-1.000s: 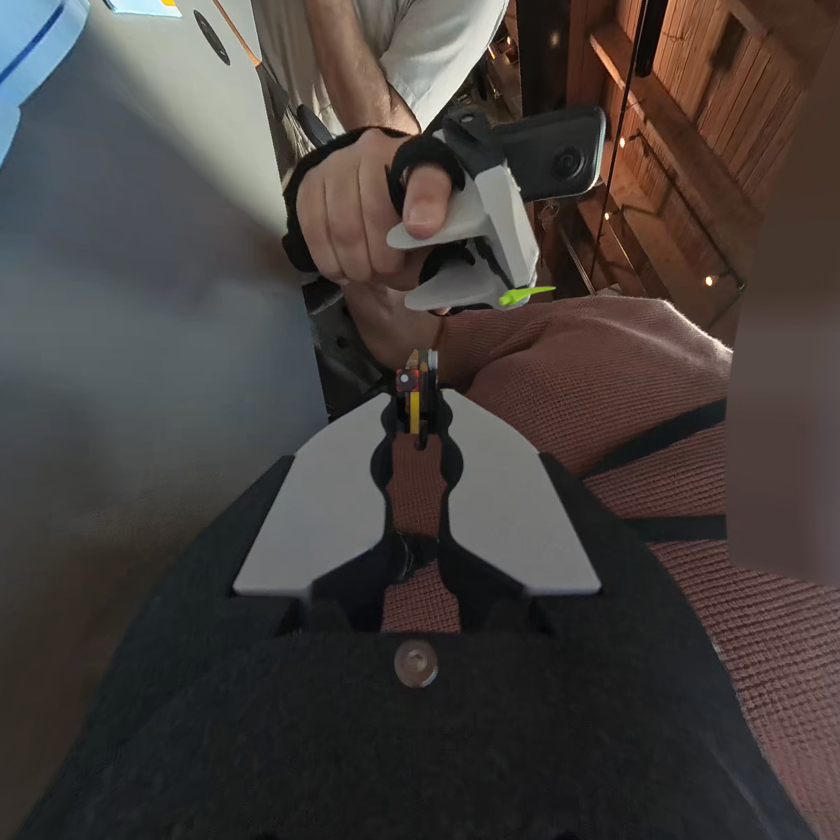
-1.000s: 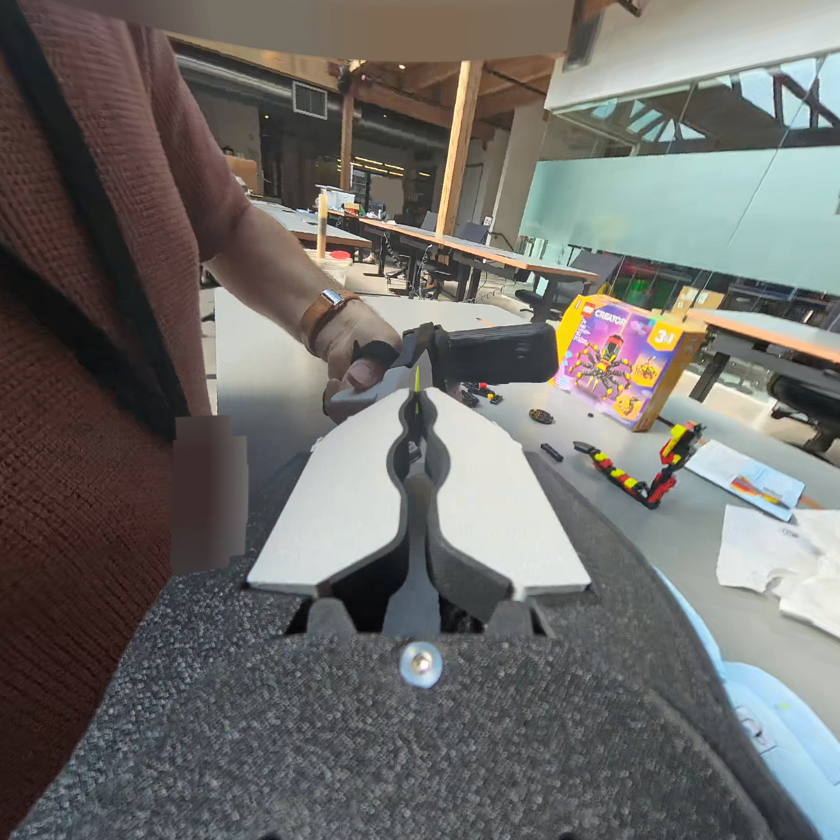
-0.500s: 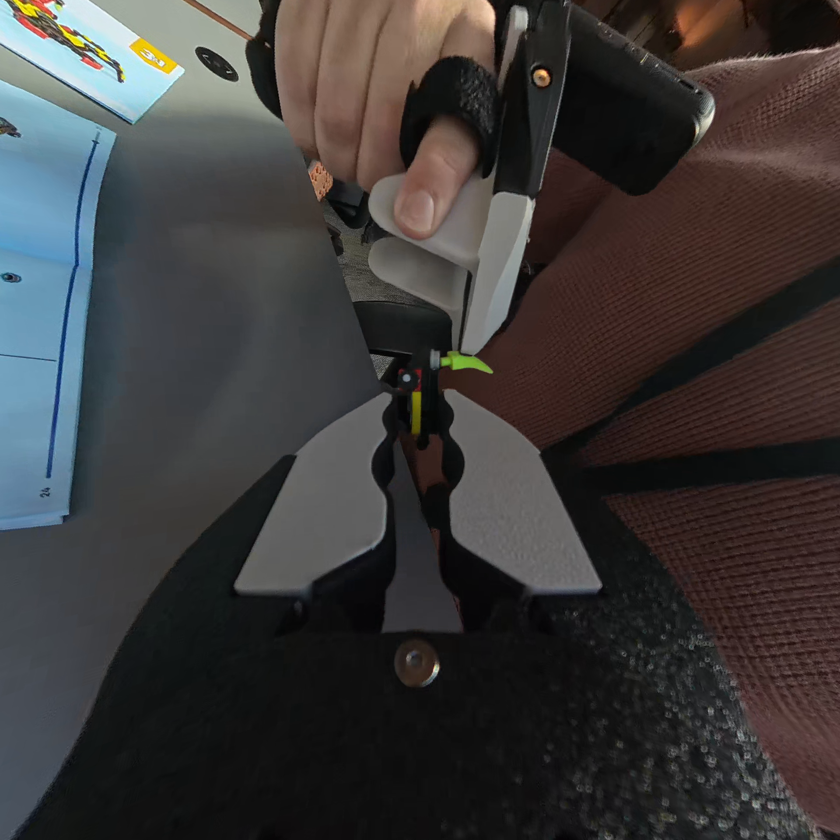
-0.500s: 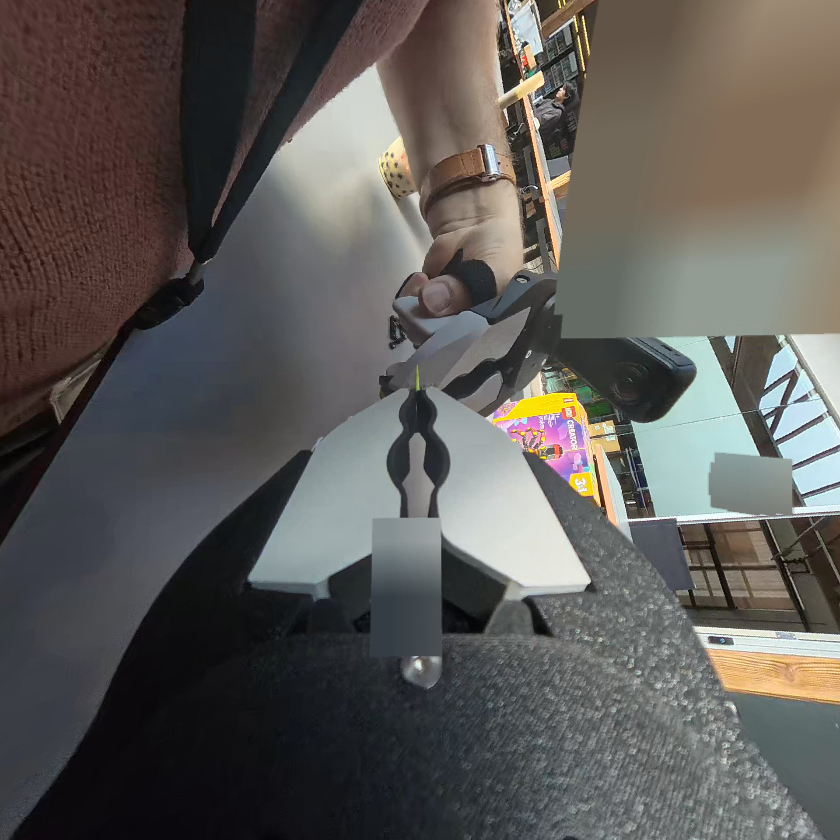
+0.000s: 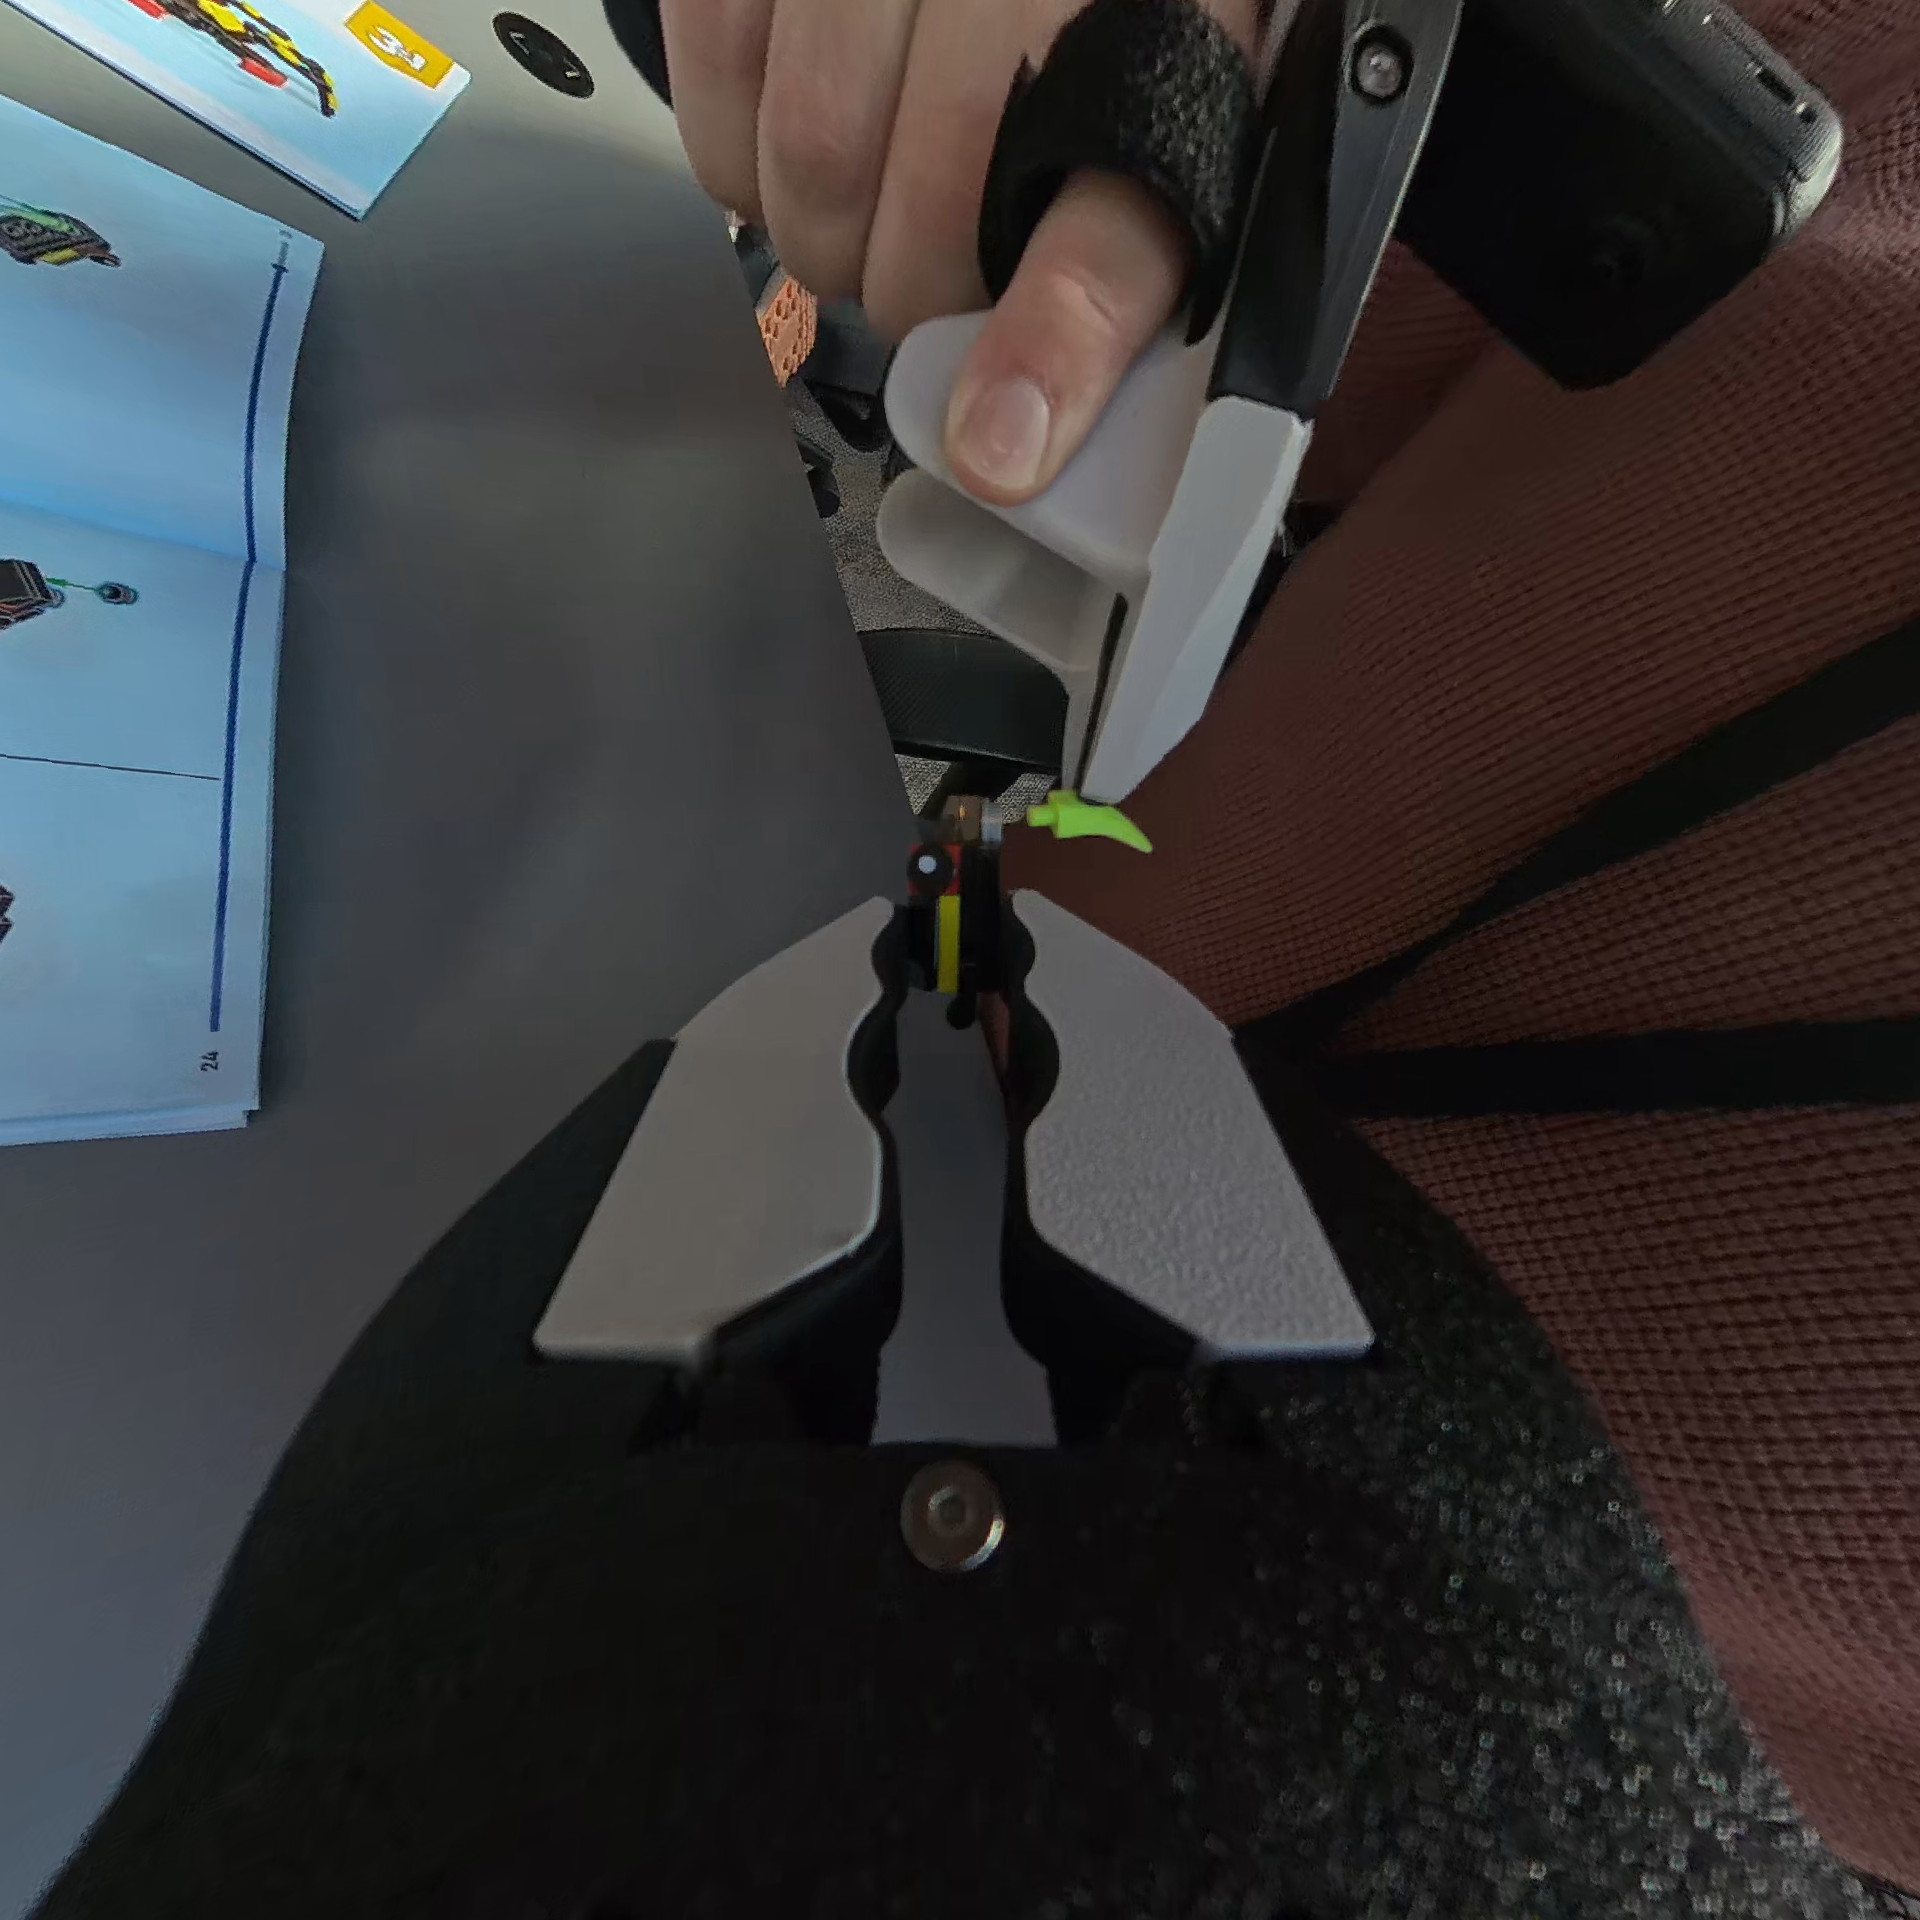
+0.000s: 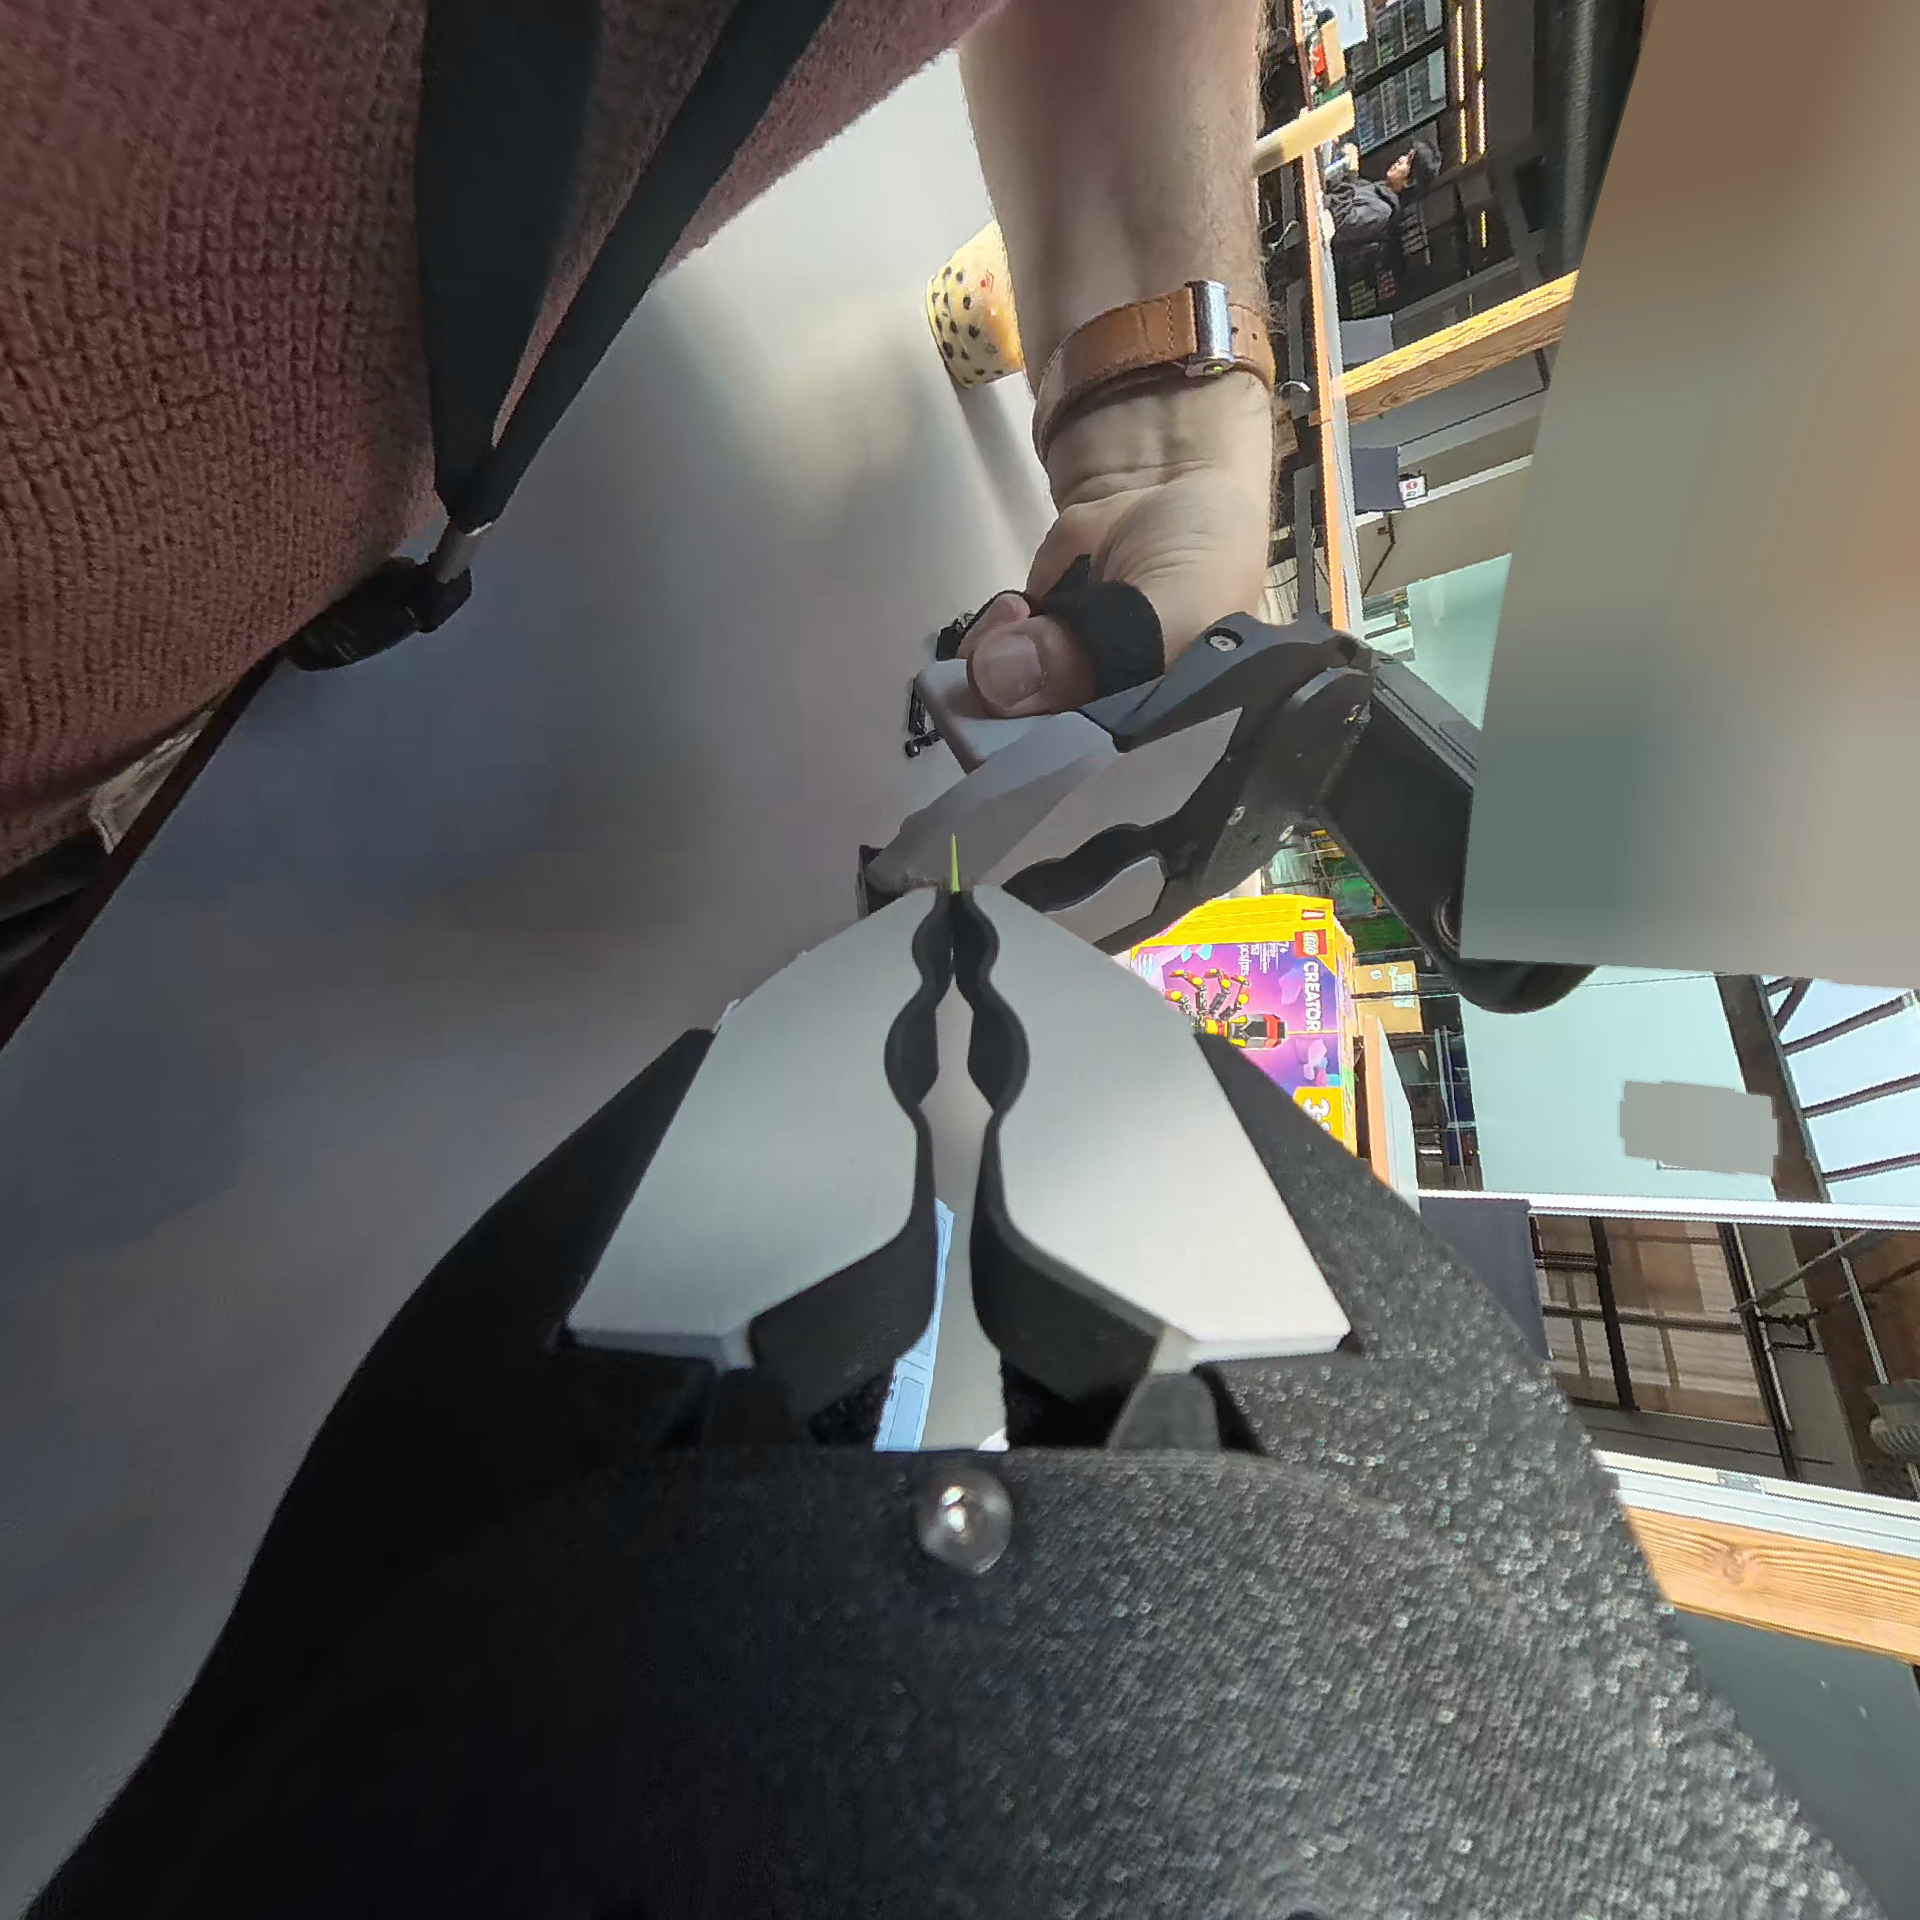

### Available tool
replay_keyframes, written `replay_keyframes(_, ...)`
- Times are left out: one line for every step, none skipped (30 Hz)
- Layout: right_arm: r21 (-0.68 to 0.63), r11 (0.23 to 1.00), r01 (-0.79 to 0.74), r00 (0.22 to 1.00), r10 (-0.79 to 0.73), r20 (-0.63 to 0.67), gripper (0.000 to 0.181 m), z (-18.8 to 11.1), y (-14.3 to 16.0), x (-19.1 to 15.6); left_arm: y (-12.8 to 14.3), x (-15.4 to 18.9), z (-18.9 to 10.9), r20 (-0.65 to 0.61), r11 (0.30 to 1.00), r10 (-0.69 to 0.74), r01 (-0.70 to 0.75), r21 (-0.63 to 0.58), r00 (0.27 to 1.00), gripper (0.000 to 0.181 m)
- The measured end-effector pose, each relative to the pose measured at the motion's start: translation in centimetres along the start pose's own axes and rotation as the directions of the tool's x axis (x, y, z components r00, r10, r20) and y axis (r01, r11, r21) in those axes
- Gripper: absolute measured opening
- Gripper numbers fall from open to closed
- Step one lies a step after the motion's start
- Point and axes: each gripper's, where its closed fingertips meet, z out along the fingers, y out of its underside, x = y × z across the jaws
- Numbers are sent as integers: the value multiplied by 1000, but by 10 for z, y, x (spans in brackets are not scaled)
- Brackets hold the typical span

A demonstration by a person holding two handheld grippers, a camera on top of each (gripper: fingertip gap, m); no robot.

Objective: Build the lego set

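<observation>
My left gripper point(image 5: 951, 920) is shut on a small black, red and yellow lego assembly point(image 5: 943, 914) with a grey stud end. My right gripper point(image 6: 953, 896) is shut on a thin lime green claw piece point(image 6: 954, 862). In the left wrist view the right gripper point(image 5: 1091, 792) comes down from above and holds the green claw point(image 5: 1086, 821) right beside the assembly's grey tip, almost touching it. In the right wrist view the left gripper point(image 6: 883, 871) sits just past my fingertips. Both are held in the air close to the person's rust sweater point(image 5: 1558, 831).
An open light blue instruction booklet point(image 5: 125, 623) lies on the grey table point(image 5: 520, 727) at left, a second booklet point(image 5: 291, 73) above it. A yellow and purple lego box point(image 6: 1257, 997) stands on the table behind. A spotted cup point(image 6: 971, 317) is farther off. Less than 4 cm separates the two grippers' tips.
Both grippers have tilted over and come together. The green claw went from well above the assembly to right at its grey tip. Both grips stayed shut.
</observation>
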Motion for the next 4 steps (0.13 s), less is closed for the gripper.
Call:
replay_keyframes(-2, 1000, -1, 1000, 1, 5, 0, 0, 0, 0, -1, 0, -1, -3, 1000, -5, 5, 8, 1000, 16)
replay_keyframes(-17, 1000, 7, 1000, -7, 14, 0, 1, 2, -1, -1, 0, -2, -6, 1000, -7, 7, 13, 1000, 16)
replay_keyframes(-25, 1000, 11, 1000, -11, 20, 0, 2, 4, -2, 0, 0, -2, -6, 1000, -3, 3, 10, 1000, 16)
replay_keyframes(-25, 1000, 2, 1000, -2, 28, 0, 2, 4, -3, 0, 0, -2, -2, 1000, 3, -3, 6, 1000, 16)
